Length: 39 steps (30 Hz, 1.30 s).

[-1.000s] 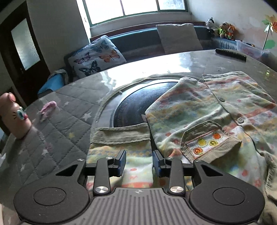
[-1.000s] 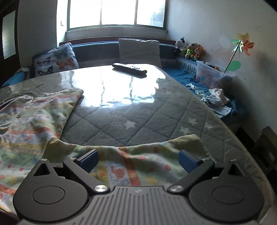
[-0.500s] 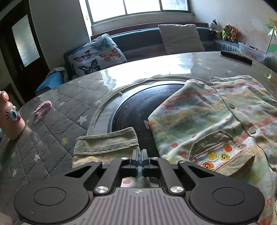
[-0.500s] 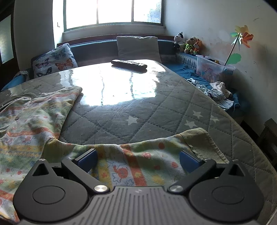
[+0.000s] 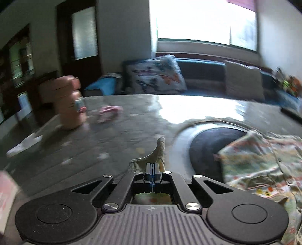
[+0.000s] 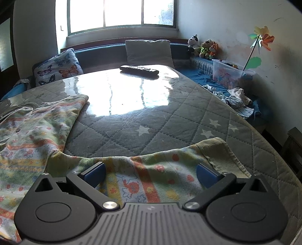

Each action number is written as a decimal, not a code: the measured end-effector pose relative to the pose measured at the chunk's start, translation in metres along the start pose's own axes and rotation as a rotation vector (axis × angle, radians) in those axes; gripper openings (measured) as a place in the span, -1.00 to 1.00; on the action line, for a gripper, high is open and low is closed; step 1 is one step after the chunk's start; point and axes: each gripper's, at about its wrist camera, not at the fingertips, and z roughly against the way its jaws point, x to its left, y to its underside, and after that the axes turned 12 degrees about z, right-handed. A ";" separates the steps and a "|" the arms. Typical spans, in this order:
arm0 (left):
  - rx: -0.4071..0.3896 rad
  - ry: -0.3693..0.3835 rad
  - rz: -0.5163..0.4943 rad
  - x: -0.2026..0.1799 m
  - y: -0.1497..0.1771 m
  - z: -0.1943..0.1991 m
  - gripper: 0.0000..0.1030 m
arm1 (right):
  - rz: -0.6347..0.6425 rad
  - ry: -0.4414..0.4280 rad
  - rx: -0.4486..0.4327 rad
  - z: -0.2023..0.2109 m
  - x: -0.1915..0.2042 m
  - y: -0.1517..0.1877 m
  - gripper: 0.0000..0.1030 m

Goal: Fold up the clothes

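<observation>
— Cuff first, look: the left tool (image 5: 152, 170) is clenched on the ribbed olive cuff (image 5: 153, 156) of the left sleeve, its jaws having just closed there, and a peak of the ribbing sticks up past the tips.

— And the other one?

— The right tool (image 6: 150, 174) sits released, blue pads (image 6: 94, 172) spread wide over the right sleeve (image 6: 151, 175), nothing pinched.

— Where's the garment itself?

— The pale child's cardigan with orange and yellow printed bands (image 6: 34, 128) lies spread on the grey quilted star-pattern tabletop (image 6: 169, 120), partly over a dark round inset (image 5: 213, 145) in the middle.

— How should the sleeve fold go?

— I'd say keep the cuff pinched firm, lift it only just clear of the quilt, and carry it across the chest so the crease falls along the shoulder seam. Lift too high and the whole body may drag. The left view is smeared, so I can't tell how much cloth is caught.

— Which way does it point?

— Collar end away toward the bright window (image 6: 120, 13), hem toward the holder; its long axis runs near to far, the sleeves out sideways, the right cuff (image 6: 219, 154) toward the tabletop's right edge.
</observation>
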 end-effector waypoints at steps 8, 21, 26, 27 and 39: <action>0.033 -0.085 0.077 0.046 0.023 0.011 -1.00 | 0.002 -0.005 0.004 0.001 0.003 -0.001 1.00; 0.070 -0.198 0.122 0.085 0.042 0.019 -1.00 | 0.076 -0.086 -0.021 0.018 0.029 -0.002 1.00; 0.050 -0.166 0.067 0.073 0.033 0.026 -0.95 | 0.138 -0.186 -0.054 0.030 0.051 -0.011 1.00; 0.047 -0.151 0.056 0.068 0.032 0.027 -0.94 | 0.151 -0.208 -0.057 0.032 0.056 -0.013 1.00; 0.080 0.092 -0.095 -0.027 0.022 0.012 -0.29 | 0.323 -0.326 -0.054 0.029 0.111 -0.015 1.00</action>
